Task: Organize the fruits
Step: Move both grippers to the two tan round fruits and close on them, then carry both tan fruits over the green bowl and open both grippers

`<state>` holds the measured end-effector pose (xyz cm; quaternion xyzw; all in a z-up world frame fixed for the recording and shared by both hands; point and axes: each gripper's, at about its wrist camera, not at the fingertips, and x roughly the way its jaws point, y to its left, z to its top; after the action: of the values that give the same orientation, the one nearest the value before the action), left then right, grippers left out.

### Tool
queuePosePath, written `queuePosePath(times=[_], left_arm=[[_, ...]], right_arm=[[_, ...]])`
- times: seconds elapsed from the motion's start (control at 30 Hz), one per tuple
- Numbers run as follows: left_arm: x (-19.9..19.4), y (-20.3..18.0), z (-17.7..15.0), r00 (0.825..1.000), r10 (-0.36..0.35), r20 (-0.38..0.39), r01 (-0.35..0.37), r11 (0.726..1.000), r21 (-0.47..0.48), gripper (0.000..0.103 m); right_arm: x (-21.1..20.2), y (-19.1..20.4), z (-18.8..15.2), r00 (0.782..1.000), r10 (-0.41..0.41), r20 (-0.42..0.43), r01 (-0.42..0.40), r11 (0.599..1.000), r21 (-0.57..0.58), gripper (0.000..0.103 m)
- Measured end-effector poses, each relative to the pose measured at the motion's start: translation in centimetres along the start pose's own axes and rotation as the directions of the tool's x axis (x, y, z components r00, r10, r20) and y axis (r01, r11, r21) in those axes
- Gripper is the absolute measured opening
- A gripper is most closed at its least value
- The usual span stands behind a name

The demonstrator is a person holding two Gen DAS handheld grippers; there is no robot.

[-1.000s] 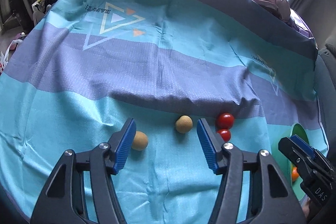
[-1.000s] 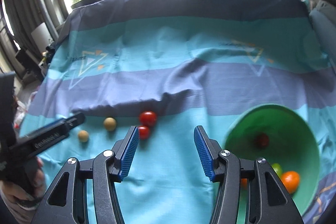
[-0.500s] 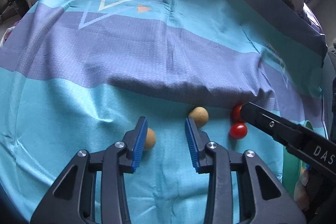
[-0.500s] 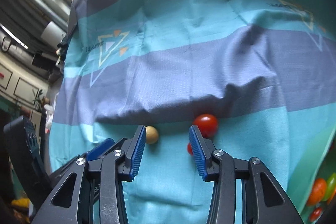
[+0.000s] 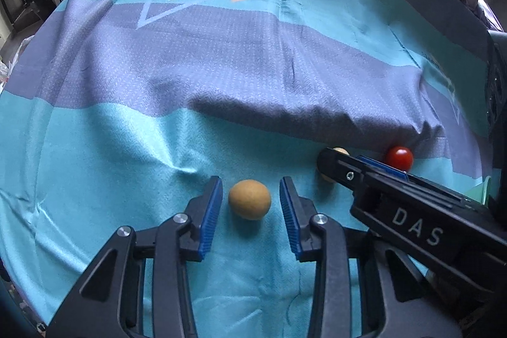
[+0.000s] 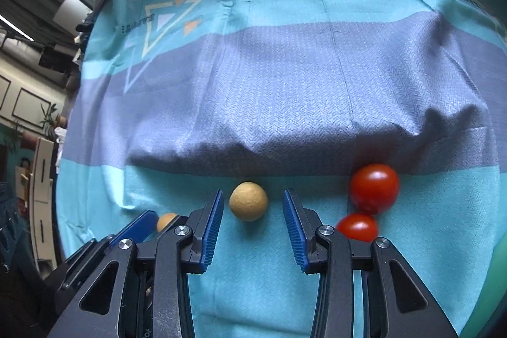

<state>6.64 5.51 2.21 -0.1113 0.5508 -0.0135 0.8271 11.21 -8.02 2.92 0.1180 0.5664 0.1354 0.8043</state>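
Observation:
Two tan round fruits and two red tomatoes lie on a teal and grey cloth (image 5: 253, 59). My left gripper (image 5: 250, 198) is open, with one tan fruit (image 5: 249, 199) between its fingertips, untouched. My right gripper (image 6: 252, 205) is open around the other tan fruit (image 6: 248, 201); in the left wrist view it (image 5: 336, 167) reaches in from the right and covers most of that fruit (image 5: 340, 151). The big tomato (image 6: 374, 188) and small tomato (image 6: 357, 227) lie right of the right gripper. The left fruit (image 6: 166, 220) peeks beside the left gripper's blue finger (image 6: 139, 225).
A raised fold of the grey cloth band (image 6: 285, 148) runs just behind the fruits. A green bowl edge (image 5: 484, 189) shows at the far right of the left wrist view. Room clutter lies beyond the cloth's left edge.
Both grippers moved forward and down toward the cloth. Each now has a tan fruit between its fingers. The bowl has slid out of the right wrist view.

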Motion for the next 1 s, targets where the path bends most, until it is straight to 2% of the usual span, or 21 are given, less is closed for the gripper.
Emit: queuePosePath(times=[0.13, 0.2, 0.37, 0.6, 0.73, 0.83, 1.0], left_arm=[[0.6, 0.1, -0.1, 1.0, 0.002, -0.003, -0.002, 1.0, -0.012, 0.032], [0.7, 0.0, -0.1, 1.0, 0.014, 0.004, -0.014, 1.0, -0.007, 0.028], [0.2, 0.1, -0.1, 1.0, -0.003, 0.017, 0.003, 1.0, -0.009, 0.028], [-2.6, -1.6, -0.7, 0.994, -0.022, 0.112, 0.017, 0.999, 0.039, 0.028], [-5.7, -3.4, -1.9, 0.979, -0.069, 0.191, 0.051, 0.994, 0.098, 0.028], [-8.5, -5.6, -3.3, 0.957, -0.107, 0.271, 0.061, 0.983, 0.172, 0.028], [-11.6, -9.6, -5.9, 0.926, -0.255, 0.28, 0.175, 0.944, 0.28, 0.028]], right_arm=[[0.4, 0.4, 0.1, 1.0, -0.026, 0.006, 0.026, 0.999, -0.024, 0.036], [0.5, 0.4, 0.1, 1.0, -0.004, 0.001, 0.004, 1.0, -0.028, 0.028], [0.1, 0.6, -0.4, 0.999, -0.035, 0.036, 0.037, 0.998, -0.047, 0.028], [-4.7, -0.9, -2.0, 0.991, 0.014, 0.134, -0.011, 1.0, -0.018, 0.028], [-9.1, -2.9, -4.2, 0.974, 0.027, 0.225, -0.03, 1.0, 0.01, 0.028], [-12.5, -4.8, -6.2, 0.952, -0.011, 0.306, -0.003, 0.999, 0.045, 0.028], [-17.7, -8.9, -9.5, 0.903, -0.038, 0.429, -0.016, 0.992, 0.122, 0.028]])
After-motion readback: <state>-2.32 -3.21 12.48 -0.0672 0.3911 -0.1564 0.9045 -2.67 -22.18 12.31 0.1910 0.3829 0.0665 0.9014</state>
